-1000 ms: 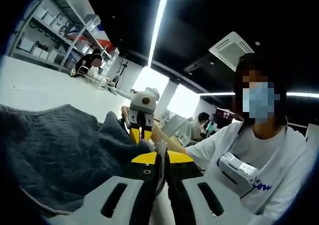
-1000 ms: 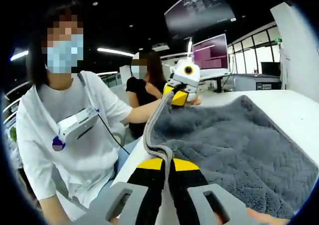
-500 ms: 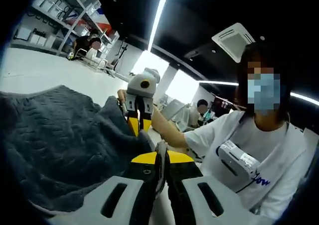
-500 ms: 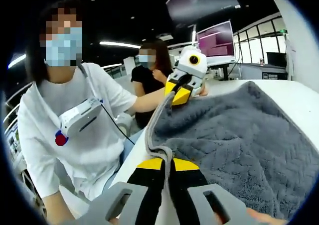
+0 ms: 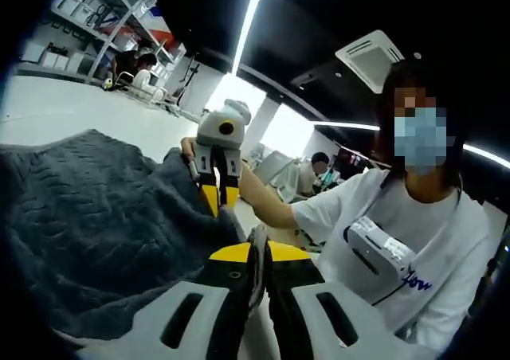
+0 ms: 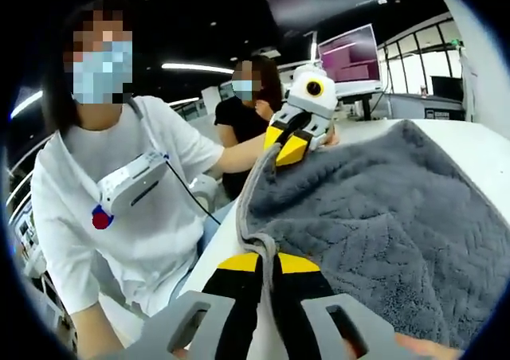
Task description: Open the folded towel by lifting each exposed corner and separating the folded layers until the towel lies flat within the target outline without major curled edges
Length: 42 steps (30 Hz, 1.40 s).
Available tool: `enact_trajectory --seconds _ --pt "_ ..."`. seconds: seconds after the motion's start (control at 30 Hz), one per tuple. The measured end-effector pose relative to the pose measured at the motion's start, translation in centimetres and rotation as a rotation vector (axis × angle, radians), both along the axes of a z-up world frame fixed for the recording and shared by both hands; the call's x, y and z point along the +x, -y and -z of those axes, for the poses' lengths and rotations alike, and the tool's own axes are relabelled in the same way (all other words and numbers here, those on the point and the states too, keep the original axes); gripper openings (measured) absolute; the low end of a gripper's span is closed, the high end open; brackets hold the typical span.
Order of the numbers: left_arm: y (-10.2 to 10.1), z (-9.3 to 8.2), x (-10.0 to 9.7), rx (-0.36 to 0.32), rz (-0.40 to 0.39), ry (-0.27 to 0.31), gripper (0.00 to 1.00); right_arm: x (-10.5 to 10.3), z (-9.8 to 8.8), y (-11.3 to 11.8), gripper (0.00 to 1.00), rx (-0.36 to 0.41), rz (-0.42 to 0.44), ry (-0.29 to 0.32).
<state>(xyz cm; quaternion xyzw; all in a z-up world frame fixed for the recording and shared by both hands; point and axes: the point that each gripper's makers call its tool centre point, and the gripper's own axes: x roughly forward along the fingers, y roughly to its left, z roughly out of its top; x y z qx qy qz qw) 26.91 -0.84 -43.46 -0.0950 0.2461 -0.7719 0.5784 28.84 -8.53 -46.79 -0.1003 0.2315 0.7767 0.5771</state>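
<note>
Both the left gripper and right gripper have jaws clamped on the grey towel's near hem, which lifts (draped) above the white worktop; uneven pulling could slip a corner free.

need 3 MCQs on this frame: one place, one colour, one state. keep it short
1. The towel lies on:
A. a white table
B. a wooden floor
C. a metal shelf

2. The towel's colour:
A. red
B. grey
C. white

3. The right claw is:
A. wide open, clear of the towel
B. shut on a cup
C. shut on the towel's edge

Answers:
1 A: the white table shows beyond the towel.
2 B: the fabric is dark grey in both views.
3 C: the towel's hem runs down into its closed jaws; the left claw pinches the same edge likewise.
</note>
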Motion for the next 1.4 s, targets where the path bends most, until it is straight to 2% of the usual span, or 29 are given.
enact_trajectory --seconds 0.33,0.43,0.63,0.7,0.83,1.03,1.13,1.3,1.4 --pt "0.1 -0.4 0.3 -0.048 -0.001 0.046 0.06 -0.4 -0.7 -0.1 0.04 0.039 -0.009 0.005" --pt "0.2 -0.6 -0.3 -0.067 0.024 0.007 0.11 -0.6 -0.9 0.1 0.05 0.045 -0.021 -0.013" --pt "0.8 -0.2 -0.4 -0.065 0.022 0.003 0.18 -0.8 -1.4 -0.1 0.07 0.076 -0.022 -0.012" --pt "0.9 -0.6 -0.3 -0.084 0.017 -0.007 0.21 -0.8 -1.5 -0.2 0.07 0.086 -0.021 -0.009" --pt "0.8 -2.2 -0.2 -0.164 0.008 -0.032 0.27 -0.6 -2.2 0.0 0.12 0.116 -0.028 -0.015" --pt "0.7 -2.4 1.7 -0.186 -0.064 0.010 0.33 -0.3 -3.6 -0.1 0.21 0.180 -0.014 -0.013" --pt "0.8 -2.5 2.4 -0.195 -0.098 0.036 0.38 0.5 -3.5 -0.4 0.28 0.194 0.031 0.020" --pt "0.3 -4.2 3.3 -0.275 -0.135 0.011 0.48 1.2 -3.6 -0.7 0.35 0.206 0.076 0.040" --pt "0.0 -4.4 4.5 -0.285 -0.195 0.048 0.49 1.8 -3.9 -0.8 0.36 0.222 0.112 0.065"
